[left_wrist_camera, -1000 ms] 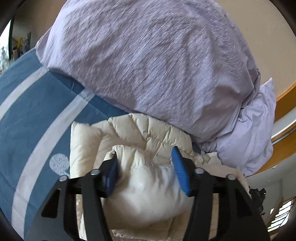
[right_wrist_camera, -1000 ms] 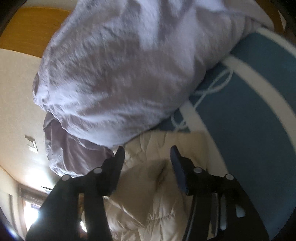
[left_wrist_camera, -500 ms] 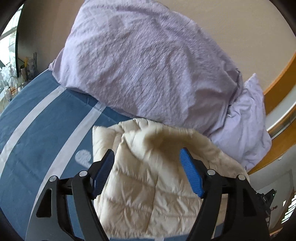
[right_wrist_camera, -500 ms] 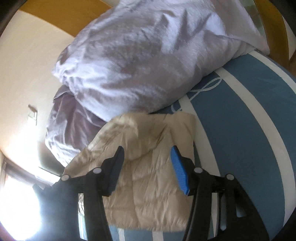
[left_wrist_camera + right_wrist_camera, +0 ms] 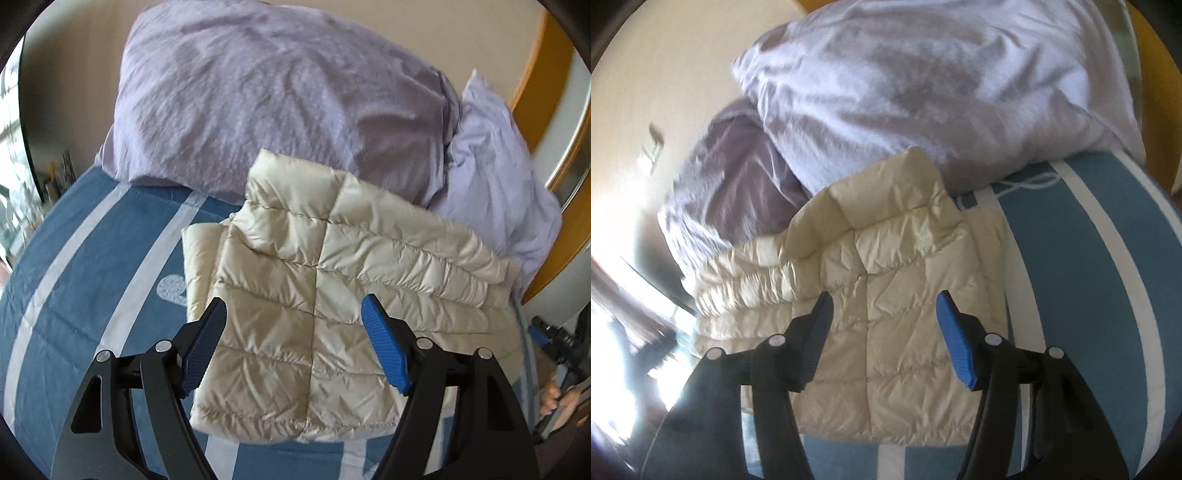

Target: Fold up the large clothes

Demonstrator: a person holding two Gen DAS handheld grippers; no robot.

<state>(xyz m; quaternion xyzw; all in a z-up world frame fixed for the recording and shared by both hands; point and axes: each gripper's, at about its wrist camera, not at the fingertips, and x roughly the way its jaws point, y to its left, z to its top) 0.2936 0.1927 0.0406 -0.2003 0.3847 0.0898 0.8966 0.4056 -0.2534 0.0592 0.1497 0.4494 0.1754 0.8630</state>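
Left wrist view
My left gripper (image 5: 293,341): jaws spread wide, nothing held
Jacket (image 5: 325,295): one cream quilted jacket, folded flat, below and ahead of my fingers, clear of both pads
Bedspread (image 5: 92,266): blue with pale stripes, bare room to the left of my gripper
Pillows: one large lilac pillow (image 5: 280,99) beyond the jacket's far edge, one smaller (image 5: 495,177) off to the right

Right wrist view
My right gripper (image 5: 882,334): jaws opening, nothing between them
Jacket (image 5: 886,295): same one, under my fingertips, near hem towards me
Bedspread (image 5: 1089,280): open striped cloth to my right
Pillows: two, beyond the jacket; white cord (image 5: 1030,181) at the far right corner
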